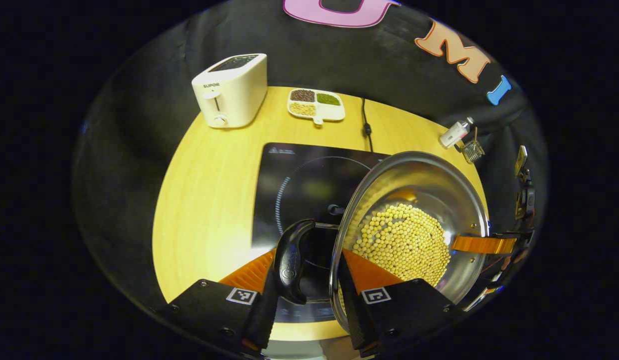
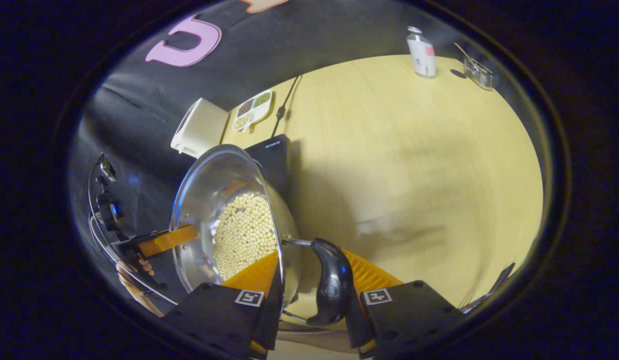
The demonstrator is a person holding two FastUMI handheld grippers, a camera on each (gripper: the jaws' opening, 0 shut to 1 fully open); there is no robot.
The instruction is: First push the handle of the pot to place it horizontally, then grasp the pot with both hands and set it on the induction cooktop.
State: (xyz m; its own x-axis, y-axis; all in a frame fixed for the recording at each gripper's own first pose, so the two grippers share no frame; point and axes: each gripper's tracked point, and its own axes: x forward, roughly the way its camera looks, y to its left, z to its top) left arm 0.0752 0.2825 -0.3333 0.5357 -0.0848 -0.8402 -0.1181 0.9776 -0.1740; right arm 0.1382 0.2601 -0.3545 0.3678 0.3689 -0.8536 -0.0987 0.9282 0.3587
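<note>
Left claw (image 1: pixel 309 280) clamps pot (image 1: pixel 414 200) handle and rim; right claw (image 2: pixel 312 280) likewise; cooktop (image 1: pixel 299 180) partly hidden.

At the far left of the wooden table (image 1: pixel 209 200) stands a white toaster (image 1: pixel 230 90), just right of it a divided dish of grains (image 1: pixel 315 104) and a black cable (image 1: pixel 366 125), with a small bottle (image 1: pixel 455 132) and a clear holder (image 1: pixel 472 150) far right.
</note>
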